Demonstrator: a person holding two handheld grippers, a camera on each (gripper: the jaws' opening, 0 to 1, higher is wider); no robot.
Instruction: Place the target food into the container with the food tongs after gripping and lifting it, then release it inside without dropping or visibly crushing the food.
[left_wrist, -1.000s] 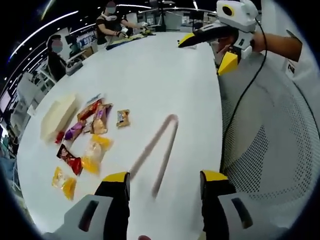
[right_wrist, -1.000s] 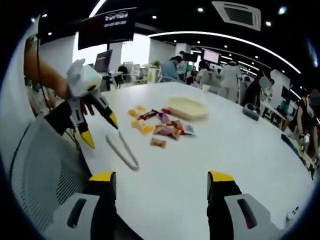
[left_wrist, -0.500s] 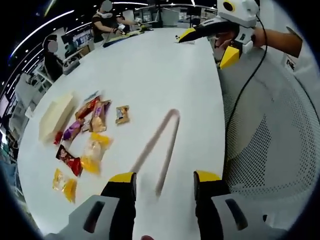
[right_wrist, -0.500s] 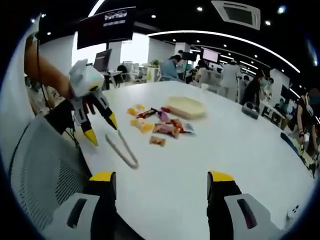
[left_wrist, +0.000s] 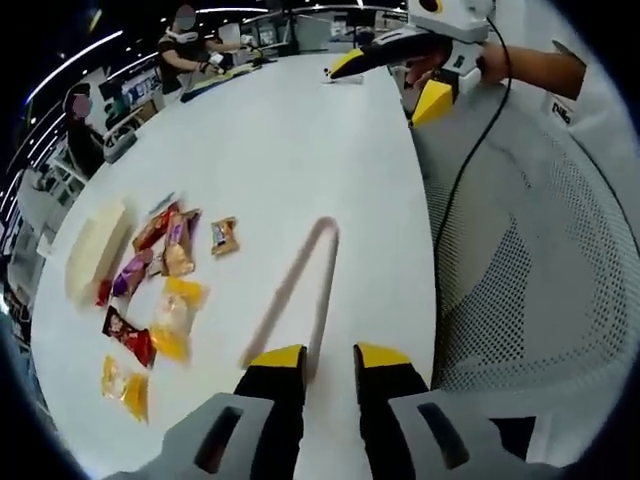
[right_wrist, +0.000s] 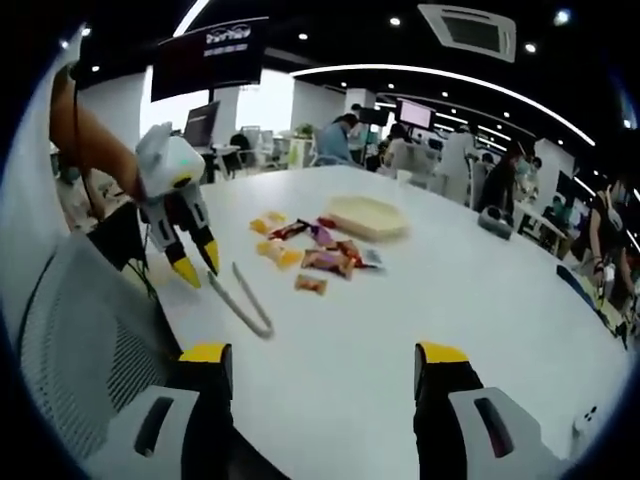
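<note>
Surface: white table, office behind.
Tongs: lower centre, untouched.
Left gripper: jaws narrowed since earlier, closing on tong tips.
Right gripper: spread, idle.
Snacks: left; container beyond.

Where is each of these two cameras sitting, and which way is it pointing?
Left gripper view: rides the left gripper, looking along its near-closed jaws at the food tongs and snack packets; a bare forearm shows top right.
Right gripper view: rides the right gripper, jaws wide, facing across the white table; an arm holds the other gripper.
Shared: tongs, packets, beige container.
</note>
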